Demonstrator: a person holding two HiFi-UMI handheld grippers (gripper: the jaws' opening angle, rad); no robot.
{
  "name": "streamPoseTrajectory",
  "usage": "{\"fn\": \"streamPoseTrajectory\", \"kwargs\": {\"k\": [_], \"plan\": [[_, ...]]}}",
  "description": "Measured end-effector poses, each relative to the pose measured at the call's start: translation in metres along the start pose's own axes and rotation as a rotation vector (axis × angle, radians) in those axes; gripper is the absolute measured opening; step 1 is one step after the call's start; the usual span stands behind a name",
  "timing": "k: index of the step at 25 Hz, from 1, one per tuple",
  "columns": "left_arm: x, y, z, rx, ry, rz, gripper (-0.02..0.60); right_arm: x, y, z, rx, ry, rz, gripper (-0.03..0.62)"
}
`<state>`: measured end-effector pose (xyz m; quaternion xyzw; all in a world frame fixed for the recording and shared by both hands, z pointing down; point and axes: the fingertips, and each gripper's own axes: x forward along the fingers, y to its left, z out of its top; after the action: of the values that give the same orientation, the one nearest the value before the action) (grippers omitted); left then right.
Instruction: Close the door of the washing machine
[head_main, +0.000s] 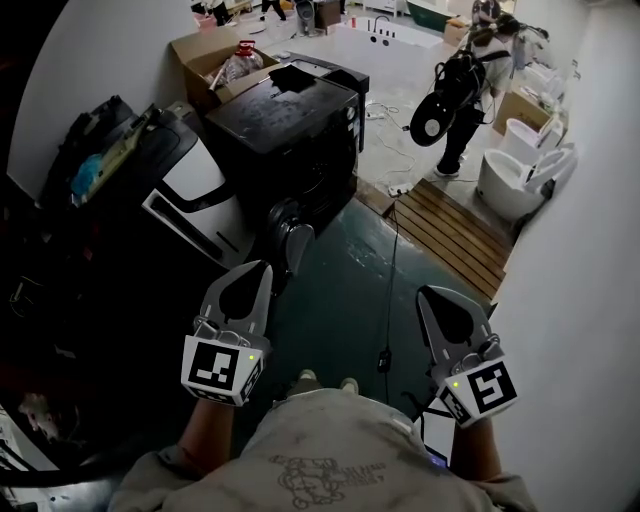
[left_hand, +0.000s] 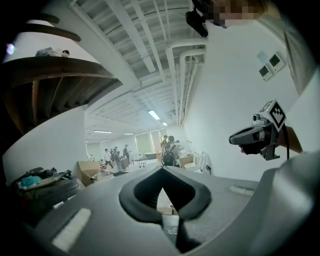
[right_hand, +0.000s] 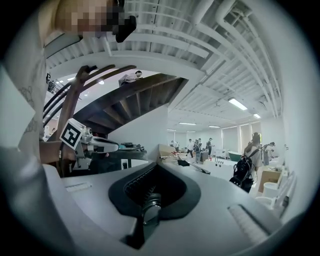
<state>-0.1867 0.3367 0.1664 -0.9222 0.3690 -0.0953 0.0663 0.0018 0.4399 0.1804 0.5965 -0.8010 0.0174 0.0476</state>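
A black washing machine (head_main: 285, 125) stands ahead of me in the head view. Its round door (head_main: 290, 235) hangs open at the front lower corner, over the green floor. My left gripper (head_main: 258, 270) is shut with nothing in it, its tip just below and left of the door and apart from it. To the right, my right gripper (head_main: 426, 294) is also shut and empty, well away from the machine. In the left gripper view the jaws meet at the left gripper's tip (left_hand: 162, 169). In the right gripper view the right gripper's tip (right_hand: 159, 165) is shut too.
A cardboard box (head_main: 205, 55) sits behind the machine. A black-and-white appliance (head_main: 190, 200) lies at its left. A wooden slat platform (head_main: 450, 230), white toilets (head_main: 515, 180) and a person with a backpack (head_main: 460, 90) are at the right. A cable (head_main: 390, 300) runs across the floor.
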Motion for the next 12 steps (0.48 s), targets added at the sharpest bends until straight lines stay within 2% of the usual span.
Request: {"fn": "streamPoseTrajectory", "kwargs": {"k": [5,6,7,9,12], "plan": [[-0.001,0.001,-0.004,-0.038,-0.023,0.074,0.002,-0.009,-0.005,-0.016,0.007,0.023,0.005,0.028],[0.000,0.005,-0.005,-0.042,-0.030,0.095,0.039,-0.009,-0.006,-0.017,0.006,0.026,0.006,0.028],[0.001,0.009,-0.007,-0.044,-0.036,0.113,0.102,-0.009,-0.007,-0.019,0.004,0.029,0.006,0.028],[0.004,0.017,-0.006,-0.050,-0.042,0.142,0.161,-0.007,-0.009,-0.020,0.001,0.035,0.006,0.028],[0.011,0.025,-0.008,-0.061,-0.046,0.157,0.193,-0.005,-0.015,-0.025,0.000,0.036,0.000,0.028]]}}
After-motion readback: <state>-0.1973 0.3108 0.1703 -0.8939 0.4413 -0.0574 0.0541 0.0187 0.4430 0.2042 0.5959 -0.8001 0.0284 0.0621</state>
